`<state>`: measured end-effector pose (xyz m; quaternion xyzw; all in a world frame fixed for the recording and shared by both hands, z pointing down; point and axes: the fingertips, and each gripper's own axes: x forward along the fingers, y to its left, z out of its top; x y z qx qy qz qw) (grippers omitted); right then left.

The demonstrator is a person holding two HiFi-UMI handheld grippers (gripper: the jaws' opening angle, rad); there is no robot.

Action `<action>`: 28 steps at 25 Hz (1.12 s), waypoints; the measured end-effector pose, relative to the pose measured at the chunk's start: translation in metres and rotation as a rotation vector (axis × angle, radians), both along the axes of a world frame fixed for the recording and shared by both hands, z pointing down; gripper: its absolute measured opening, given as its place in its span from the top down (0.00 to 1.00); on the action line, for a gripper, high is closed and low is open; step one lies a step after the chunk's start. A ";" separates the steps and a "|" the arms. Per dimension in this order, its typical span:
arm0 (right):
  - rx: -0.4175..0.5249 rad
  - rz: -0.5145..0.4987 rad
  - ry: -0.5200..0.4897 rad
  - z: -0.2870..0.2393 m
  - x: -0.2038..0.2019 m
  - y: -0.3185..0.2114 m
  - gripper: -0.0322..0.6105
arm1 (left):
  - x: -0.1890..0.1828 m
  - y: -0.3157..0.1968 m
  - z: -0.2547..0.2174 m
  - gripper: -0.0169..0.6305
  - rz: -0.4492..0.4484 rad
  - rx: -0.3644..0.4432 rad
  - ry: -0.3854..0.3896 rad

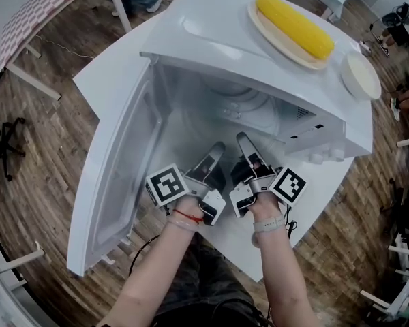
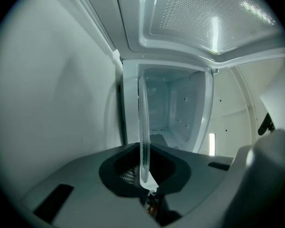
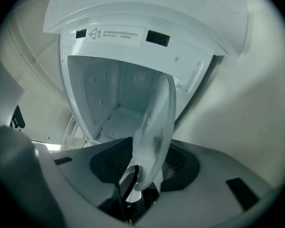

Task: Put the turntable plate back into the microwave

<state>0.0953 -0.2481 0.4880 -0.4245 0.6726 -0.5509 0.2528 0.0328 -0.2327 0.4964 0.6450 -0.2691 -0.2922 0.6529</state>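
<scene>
The clear glass turntable plate (image 2: 143,127) stands on edge between the jaws of my left gripper (image 2: 145,177), which is shut on its rim. In the right gripper view the same plate (image 3: 154,127) leans tilted between the jaws of my right gripper (image 3: 143,177). Those jaws stand wide and do not press it. Both grippers, left (image 1: 215,157) and right (image 1: 249,152), reach level into the mouth of the white microwave (image 1: 211,53). Its empty cavity (image 3: 109,99) lies straight ahead. In the head view the glass is too clear to make out.
The microwave door (image 1: 123,176) hangs open to the left, close beside my left gripper. On top of the microwave lie a corn cob (image 1: 294,26) on a plate and a small white dish (image 1: 360,75). The control knobs (image 1: 324,157) are at the right front.
</scene>
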 end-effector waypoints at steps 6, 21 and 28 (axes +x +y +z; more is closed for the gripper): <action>-0.019 -0.040 -0.052 -0.001 -0.008 0.014 0.70 | -0.001 -0.004 -0.003 0.92 -0.032 -0.008 0.036; -0.076 0.010 -0.120 0.012 -0.008 0.014 0.86 | 0.004 -0.003 -0.003 0.89 0.099 0.112 -0.168; -0.046 0.047 -0.147 0.007 -0.002 -0.001 0.86 | 0.013 0.004 -0.010 0.87 0.180 0.200 -0.271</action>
